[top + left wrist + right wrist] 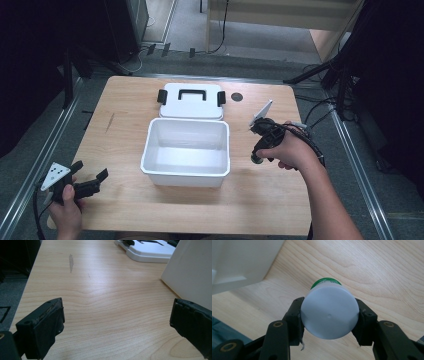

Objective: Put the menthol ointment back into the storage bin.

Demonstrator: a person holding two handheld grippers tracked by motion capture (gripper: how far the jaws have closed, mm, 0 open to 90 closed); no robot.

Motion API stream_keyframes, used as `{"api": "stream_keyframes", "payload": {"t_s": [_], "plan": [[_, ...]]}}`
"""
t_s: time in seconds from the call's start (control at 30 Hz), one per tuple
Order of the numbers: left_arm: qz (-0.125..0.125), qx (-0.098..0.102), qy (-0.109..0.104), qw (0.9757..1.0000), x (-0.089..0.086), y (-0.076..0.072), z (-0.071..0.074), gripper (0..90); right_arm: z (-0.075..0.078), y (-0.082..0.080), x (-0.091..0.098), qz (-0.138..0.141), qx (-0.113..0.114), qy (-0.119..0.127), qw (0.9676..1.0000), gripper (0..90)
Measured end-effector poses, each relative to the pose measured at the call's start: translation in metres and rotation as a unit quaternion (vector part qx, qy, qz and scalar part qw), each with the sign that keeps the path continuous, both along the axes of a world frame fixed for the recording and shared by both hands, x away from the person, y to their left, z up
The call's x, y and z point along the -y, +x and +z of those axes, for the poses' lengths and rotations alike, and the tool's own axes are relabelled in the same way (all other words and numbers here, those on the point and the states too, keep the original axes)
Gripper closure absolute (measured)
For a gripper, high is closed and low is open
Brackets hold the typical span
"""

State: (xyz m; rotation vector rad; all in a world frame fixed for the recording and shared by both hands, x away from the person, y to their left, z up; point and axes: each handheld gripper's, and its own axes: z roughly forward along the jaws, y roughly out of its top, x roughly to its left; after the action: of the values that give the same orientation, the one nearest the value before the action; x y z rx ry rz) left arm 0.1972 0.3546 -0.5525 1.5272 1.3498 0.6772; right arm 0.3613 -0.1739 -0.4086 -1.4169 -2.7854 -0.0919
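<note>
An open white plastic box (pixel 186 151) stands mid-table, its lid (pixel 191 100) with a black handle lying flat just behind it. To the right of the box, my right gripper (pixel 257 158) points down and is shut on a small white bottle (pixel 329 313) with a green band; both jaws press its sides above the wood in the right gripper view. In the high view the bottle (pixel 256 159) shows as a small dark-green spot under the hand. My left gripper (pixel 89 178) rests at the front left corner, jaws wide open with nothing between them (pixel 117 322).
The wooden table (pixel 125 130) has a dark round hole (pixel 237 97) at the back right and a grey scuff (pixel 71 262) on the left side. The box wall (pixel 192 272) is close to my left gripper's right jaw. Cables and stands surround the table.
</note>
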Motion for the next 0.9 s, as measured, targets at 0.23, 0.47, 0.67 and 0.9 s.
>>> {"api": "stream_keyframes", "payload": {"t_s": [0.23,0.47,0.67,0.9], "plan": [[0.0,-0.001,-0.002,1.0,0.0,0.0,0.0,0.1,0.023,-0.002,-0.014,0.018,0.002,0.001,0.9998,51.0],[-0.001,-0.003,-0.003,1.0,-0.001,0.0,0.0,0.0,0.047,-0.001,-0.026,0.033,0.008,0.015,0.9993,51.1],[-0.001,-0.003,-0.004,1.0,-0.001,0.001,0.0,0.1,0.059,-0.002,-0.038,0.048,0.012,0.015,0.9987,51.1],[-0.001,-0.004,-0.004,1.0,-0.001,0.001,0.0,0.0,0.069,-0.005,-0.059,0.068,0.017,0.016,0.9974,51.1]]}}
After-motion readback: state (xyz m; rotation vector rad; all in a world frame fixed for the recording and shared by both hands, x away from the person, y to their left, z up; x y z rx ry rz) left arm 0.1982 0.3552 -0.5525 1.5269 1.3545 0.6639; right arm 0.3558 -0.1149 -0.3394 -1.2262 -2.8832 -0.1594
